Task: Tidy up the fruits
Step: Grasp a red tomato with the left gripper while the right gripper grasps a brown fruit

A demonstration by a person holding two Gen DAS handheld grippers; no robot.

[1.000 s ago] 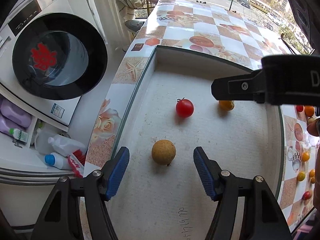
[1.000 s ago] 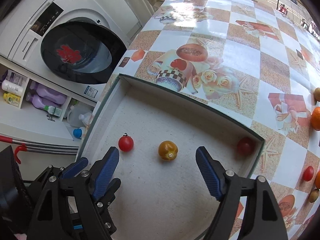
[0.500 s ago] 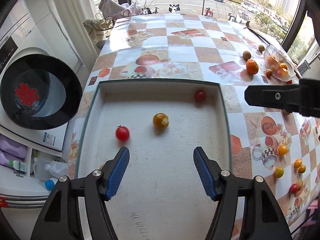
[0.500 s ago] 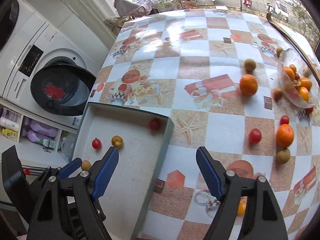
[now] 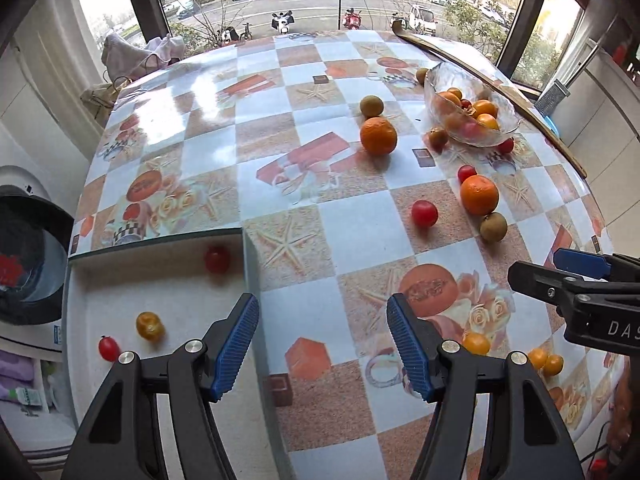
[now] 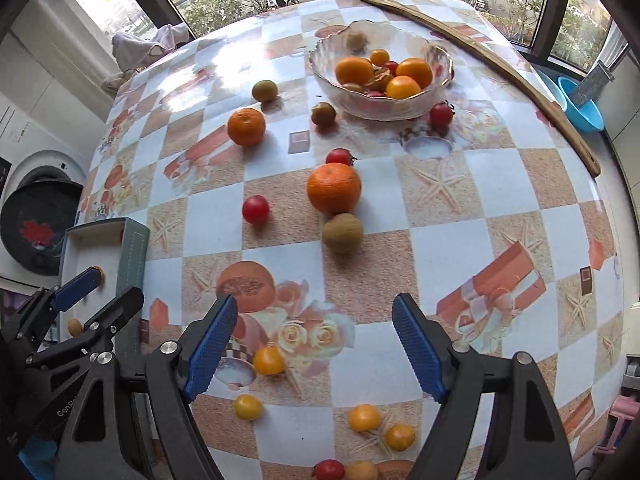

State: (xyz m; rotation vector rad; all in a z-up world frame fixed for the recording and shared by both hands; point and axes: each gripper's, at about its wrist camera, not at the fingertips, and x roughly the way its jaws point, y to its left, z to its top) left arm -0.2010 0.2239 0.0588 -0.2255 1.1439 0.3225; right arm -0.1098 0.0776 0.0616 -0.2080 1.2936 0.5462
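My left gripper [image 5: 322,346] is open and empty over the right wall of a grey tray [image 5: 252,276]. Inside the tray lie two red tomatoes [image 5: 217,259] and a yellow tomato [image 5: 150,325]. My right gripper [image 6: 312,346] is open and empty above the patterned table, with a yellow tomato [image 6: 269,359] just left of its middle. Loose oranges [image 6: 334,187], a kiwi [image 6: 342,232] and red tomatoes [image 6: 255,208] lie beyond it. A glass bowl [image 6: 380,106] holding several fruits stands at the far side.
A long wooden strip [image 6: 480,48] runs along the table's far right edge. A washing machine [image 5: 28,264] stands left of the table. Several small yellow and red tomatoes [image 6: 364,417] lie near the front edge. A blue basin [image 6: 580,108] sits beyond the right edge.
Both grippers have swung right, away from the tray's inside and over the patterned table. The bowl and the loose fruits have come into view. Both stayed open and empty.
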